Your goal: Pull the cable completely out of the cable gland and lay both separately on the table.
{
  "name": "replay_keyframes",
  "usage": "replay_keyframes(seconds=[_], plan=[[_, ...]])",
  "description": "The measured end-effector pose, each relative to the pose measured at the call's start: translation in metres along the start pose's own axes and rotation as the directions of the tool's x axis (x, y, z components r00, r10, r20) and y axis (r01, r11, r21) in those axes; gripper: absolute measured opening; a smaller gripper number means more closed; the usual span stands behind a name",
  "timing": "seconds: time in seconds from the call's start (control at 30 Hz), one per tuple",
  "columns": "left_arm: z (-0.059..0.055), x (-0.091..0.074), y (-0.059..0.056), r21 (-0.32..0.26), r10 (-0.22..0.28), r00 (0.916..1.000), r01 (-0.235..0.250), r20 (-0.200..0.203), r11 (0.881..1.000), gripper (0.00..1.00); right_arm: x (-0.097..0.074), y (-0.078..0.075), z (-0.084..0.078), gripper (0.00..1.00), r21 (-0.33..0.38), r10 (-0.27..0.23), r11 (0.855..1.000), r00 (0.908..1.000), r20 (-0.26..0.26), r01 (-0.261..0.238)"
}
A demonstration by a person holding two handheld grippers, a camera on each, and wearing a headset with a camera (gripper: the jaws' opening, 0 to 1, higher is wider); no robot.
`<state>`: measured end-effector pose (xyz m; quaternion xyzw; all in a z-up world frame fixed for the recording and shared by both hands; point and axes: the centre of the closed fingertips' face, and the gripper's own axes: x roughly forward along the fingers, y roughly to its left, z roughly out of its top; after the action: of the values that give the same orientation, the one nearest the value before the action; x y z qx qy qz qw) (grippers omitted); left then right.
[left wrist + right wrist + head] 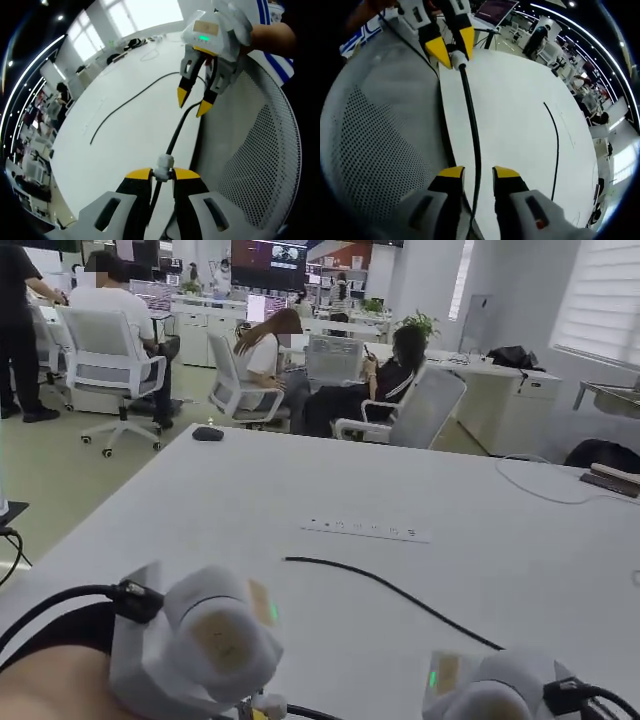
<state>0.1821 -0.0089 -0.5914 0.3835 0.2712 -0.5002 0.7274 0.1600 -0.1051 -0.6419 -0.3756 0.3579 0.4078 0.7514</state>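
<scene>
Cable gland (pixel 164 164) is clamped between the left claw (pixel 167 176) tips, its white body poking out just ahead of them. Black cable (pixel 470 110) is threaded in it. It runs straight from the gland to the right claw (pixel 478 172) and passes between its jaws. Right claw is partly open, with a gap either side of the cable and no grip on it. Past the right claw, the loose length curves across the white bench (pixel 520 125). Perforated white surface (pixel 255 160) lies beside both claws, at the bench edge.
</scene>
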Motion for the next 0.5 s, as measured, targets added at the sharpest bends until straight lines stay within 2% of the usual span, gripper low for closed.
replay_keyframes(seconds=[0.03, 0.1, 0.13, 0.17, 0.2, 0.3, 0.33, 0.37, 0.5], plan=[[0.0, 0.0, -0.002, 0.006, 0.003, 1.0, -0.003, -0.007, 1.0, 0.17, 0.0, 0.003, 0.008, 0.21, -0.006, 0.005, 1.0, 0.9998, 0.017, -0.005], [0.0, 0.001, -0.004, 0.02, 0.006, 0.9999, -0.006, -0.013, 1.0, 0.17, -0.001, 0.008, 0.034, 0.22, -0.033, 0.002, 0.999, 0.9958, 0.092, 0.001], [0.002, 0.001, -0.006, 0.026, 0.005, 0.9999, -0.004, -0.01, 1.0, 0.17, -0.003, 0.01, 0.048, 0.22, -0.049, 0.002, 0.999, 0.9906, 0.137, 0.005], [0.004, 0.001, -0.009, 0.027, 0.001, 1.0, 0.0, -0.005, 1.0, 0.17, -0.004, 0.012, 0.058, 0.22, -0.06, 0.002, 0.998, 0.9846, 0.175, 0.008], [0.006, 0.002, -0.011, 0.03, -0.001, 1.0, 0.001, -0.002, 1.0, 0.17, -0.005, 0.014, 0.07, 0.22, -0.061, 0.007, 0.998, 0.9748, 0.223, 0.007], [0.007, 0.003, -0.014, 0.047, 0.001, 1.0, -0.001, 0.001, 0.999, 0.17, -0.009, 0.019, 0.09, 0.2, -0.039, 0.026, 0.999, 0.9525, 0.304, -0.015], [0.008, 0.003, -0.015, 0.051, 0.0, 1.0, 0.0, 0.003, 0.999, 0.17, -0.01, 0.02, 0.092, 0.19, -0.045, 0.033, 0.999, 0.9504, 0.309, -0.02], [0.008, 0.002, -0.017, 0.052, -0.001, 1.0, 0.001, 0.005, 0.999, 0.17, -0.01, 0.023, 0.094, 0.17, -0.08, 0.05, 0.996, 0.9475, 0.316, -0.026], [0.009, 0.001, -0.023, 0.088, -0.011, 0.9999, 0.01, 0.003, 0.996, 0.17, -0.008, 0.022, 0.088, 0.05, -0.108, 0.051, 0.994, 0.9561, 0.289, -0.021]])
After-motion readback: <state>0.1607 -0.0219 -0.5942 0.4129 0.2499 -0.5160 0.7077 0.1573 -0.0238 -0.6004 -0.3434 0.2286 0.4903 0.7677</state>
